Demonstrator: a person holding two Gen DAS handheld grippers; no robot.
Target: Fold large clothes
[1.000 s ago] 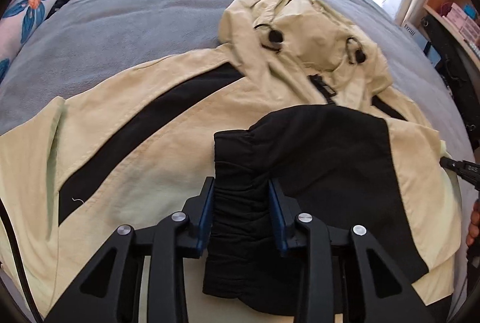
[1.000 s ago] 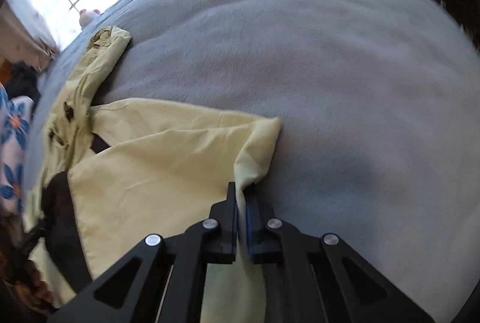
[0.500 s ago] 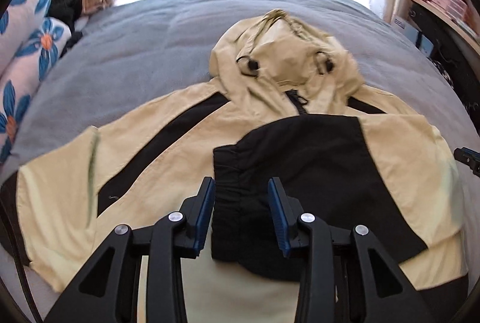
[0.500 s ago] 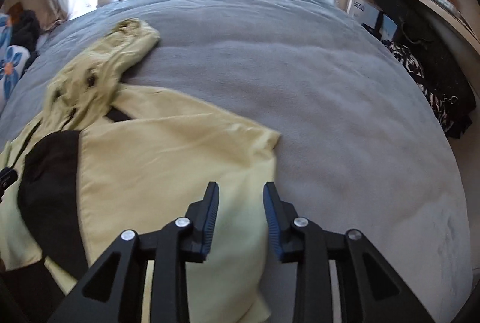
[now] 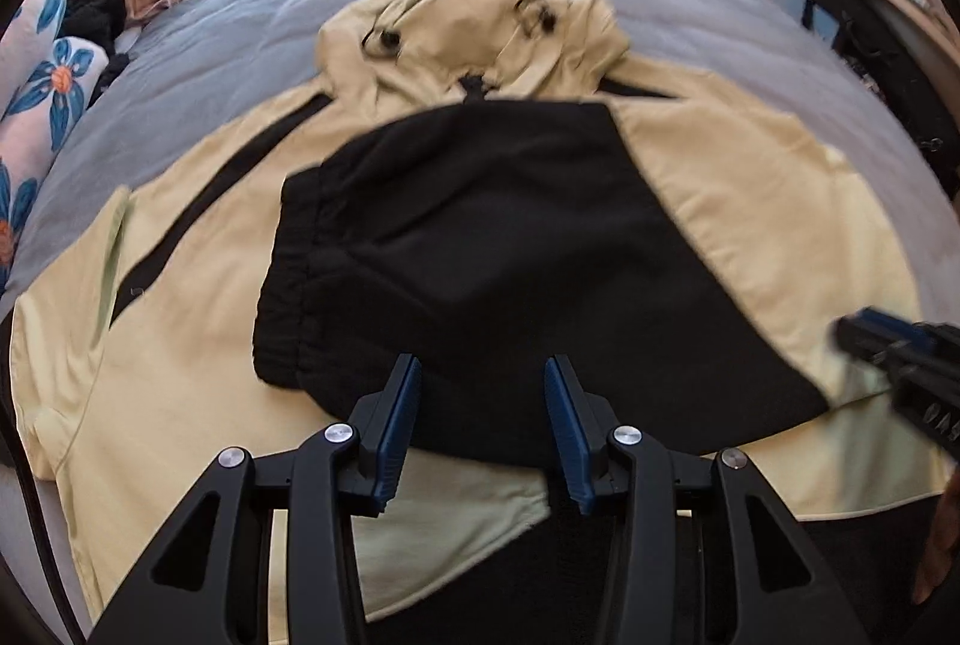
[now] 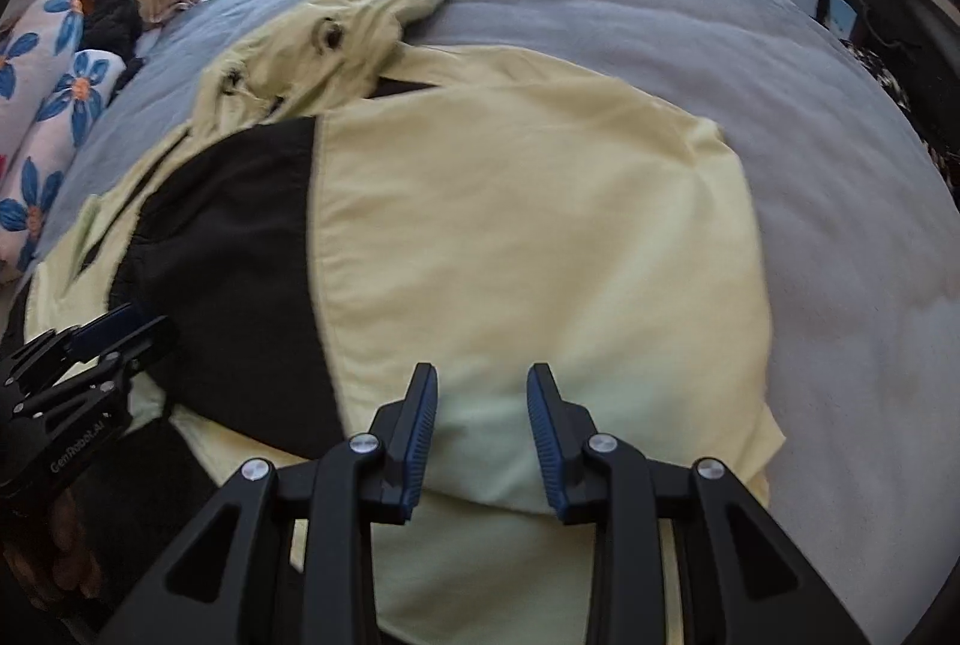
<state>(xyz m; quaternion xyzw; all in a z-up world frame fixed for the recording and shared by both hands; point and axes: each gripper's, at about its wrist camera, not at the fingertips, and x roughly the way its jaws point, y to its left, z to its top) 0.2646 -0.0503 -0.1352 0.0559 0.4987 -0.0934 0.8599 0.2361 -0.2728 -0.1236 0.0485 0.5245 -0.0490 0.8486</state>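
You have the jacket (image 5: 750, 201) lying flat on the gray bed (image 6: 810, 135), and one fold looks done: the sleeve on your right side is laid over the chest, so its black end (image 5: 468, 249) sits in the middle of the yellow cloth. The sleeve on your left side (image 5: 66, 333) is spread out to the side, so I think that fold is left, and then the bottom-to-top fold (the hood (image 5: 474, 9) is bunched up at the far end too).

Your left gripper (image 5: 480, 393) hangs above the black sleeve with its jaws opening and nothing between them. Your right gripper (image 6: 480, 402) is let go too, with its jaws apart over the yellow part, not pinching any cloth.

The jacket is pale yellow with black stripes, soft and a bit wrinkly.
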